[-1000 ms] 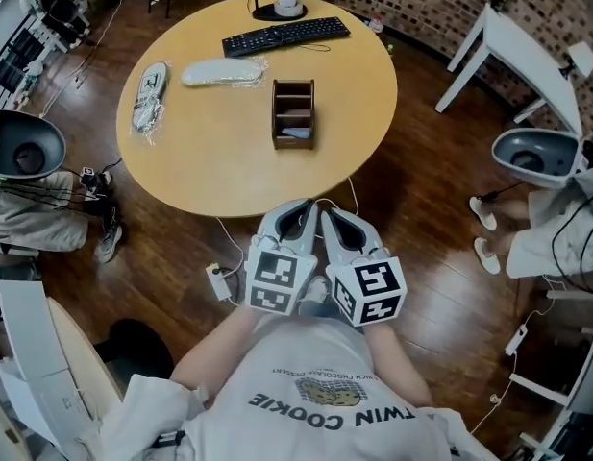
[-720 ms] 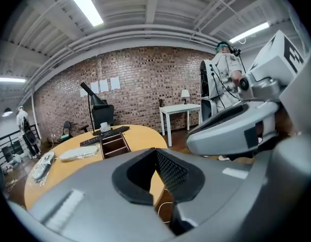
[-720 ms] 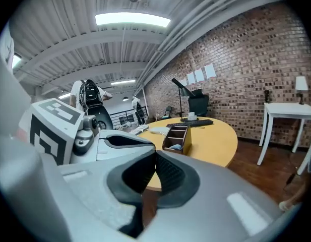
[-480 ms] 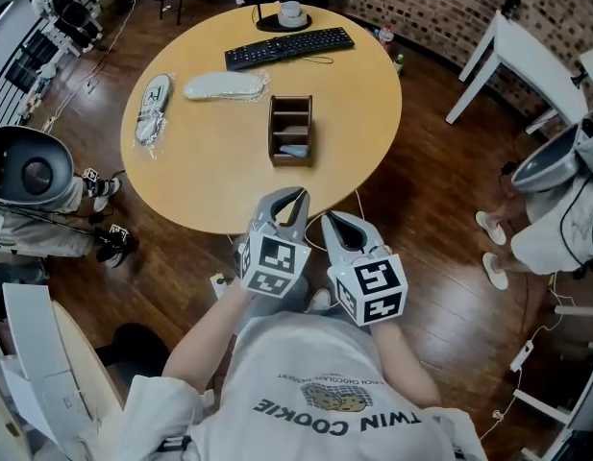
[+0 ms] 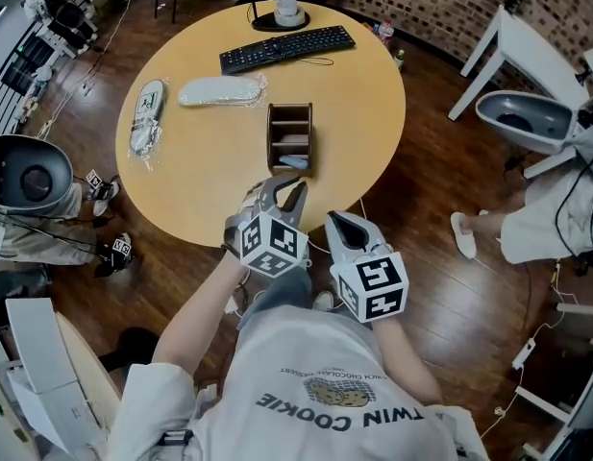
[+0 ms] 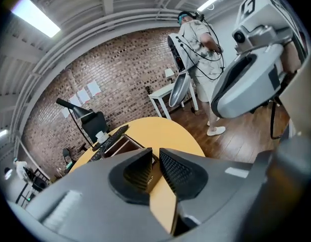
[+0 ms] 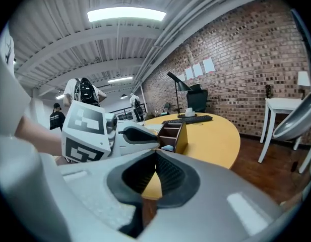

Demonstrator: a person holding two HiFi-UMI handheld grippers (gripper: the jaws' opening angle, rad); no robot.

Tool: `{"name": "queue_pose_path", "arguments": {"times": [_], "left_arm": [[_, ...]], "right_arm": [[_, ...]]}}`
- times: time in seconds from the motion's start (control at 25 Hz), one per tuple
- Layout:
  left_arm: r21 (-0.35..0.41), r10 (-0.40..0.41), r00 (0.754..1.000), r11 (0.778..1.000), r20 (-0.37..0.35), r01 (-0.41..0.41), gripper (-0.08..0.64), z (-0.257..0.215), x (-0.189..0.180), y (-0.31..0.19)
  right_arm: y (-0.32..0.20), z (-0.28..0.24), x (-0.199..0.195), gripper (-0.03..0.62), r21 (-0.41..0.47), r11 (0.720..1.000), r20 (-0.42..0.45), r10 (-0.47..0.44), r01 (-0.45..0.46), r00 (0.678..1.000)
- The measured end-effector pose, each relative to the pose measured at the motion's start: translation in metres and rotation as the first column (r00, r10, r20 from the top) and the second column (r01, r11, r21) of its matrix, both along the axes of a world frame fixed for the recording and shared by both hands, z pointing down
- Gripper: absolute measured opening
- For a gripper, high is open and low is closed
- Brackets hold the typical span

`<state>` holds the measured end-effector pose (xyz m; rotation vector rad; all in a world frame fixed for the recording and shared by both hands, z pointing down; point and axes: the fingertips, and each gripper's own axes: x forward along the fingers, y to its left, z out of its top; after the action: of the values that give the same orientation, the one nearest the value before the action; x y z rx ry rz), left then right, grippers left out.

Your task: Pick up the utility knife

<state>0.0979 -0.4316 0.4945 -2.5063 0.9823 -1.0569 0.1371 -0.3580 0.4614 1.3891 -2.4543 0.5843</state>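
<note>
A brown wooden organizer point(image 5: 290, 134) stands near the front of the round table point(image 5: 200, 181). A blue-grey object point(image 5: 294, 161), probably the utility knife, lies in its nearest compartment and also shows in the right gripper view point(image 7: 168, 148). My left gripper point(image 5: 283, 194) hangs over the table's near edge, just short of the organizer. Its jaws point(image 6: 156, 159) are opening, with only tabletop showing in the narrow gap. My right gripper point(image 5: 340, 222) hovers off the table edge to the right, its pads point(image 7: 155, 158) meeting at the tips with nothing in them.
A black keyboard point(image 5: 286, 48) and a cup point(image 5: 287, 11) sit at the far side of the table, and two white wrapped items point(image 5: 219, 90) point(image 5: 147, 113) lie to the left. A white table point(image 5: 531, 60) and a person with a grey chair point(image 5: 527, 118) are at the right.
My left gripper has moved forward from my body to the table's edge, rolled, and parted its jaws. My right gripper has edged forward a little.
</note>
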Motion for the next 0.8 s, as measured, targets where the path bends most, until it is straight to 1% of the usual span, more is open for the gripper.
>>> {"name": "queue_pose_path", "arguments": {"times": [0.12, 0.24, 0.44, 0.52, 0.64, 0.8], "left_arm": [[0.004, 0.046, 0.997, 0.999, 0.063, -0.046, 0.058, 0.012, -0.001, -0.011], [0.007, 0.091, 0.988, 0.996, 0.124, -0.092, 0.068, 0.024, -0.001, -0.020], [0.001, 0.143, 0.970, 0.989, 0.198, -0.146, 0.107, 0.041, 0.000, -0.038], [-0.004, 0.171, 0.958, 0.985, 0.230, -0.174, 0.117, 0.046, 0.001, -0.042], [-0.011, 0.211, 0.934, 0.976, 0.288, -0.217, 0.132, 0.054, 0.002, -0.048], [-0.023, 0.250, 0.908, 0.966, 0.335, -0.258, 0.137, 0.066, 0.003, -0.052]], "right_arm": [[-0.011, 0.002, -0.003, 0.002, -0.003, 1.000, 0.006, 0.008, -0.008, 1.000], [-0.020, 0.005, -0.004, 0.002, -0.009, 1.000, 0.009, 0.018, -0.018, 1.000], [-0.034, 0.010, -0.005, 0.002, -0.017, 0.999, 0.015, 0.042, -0.042, 0.999], [-0.039, 0.012, -0.006, 0.002, -0.021, 0.999, 0.018, 0.047, -0.047, 0.999], [-0.046, 0.015, -0.007, 0.002, -0.024, 0.998, 0.020, 0.053, -0.053, 0.998], [-0.054, 0.018, -0.008, 0.002, -0.031, 0.998, 0.027, 0.064, -0.063, 0.998]]}}
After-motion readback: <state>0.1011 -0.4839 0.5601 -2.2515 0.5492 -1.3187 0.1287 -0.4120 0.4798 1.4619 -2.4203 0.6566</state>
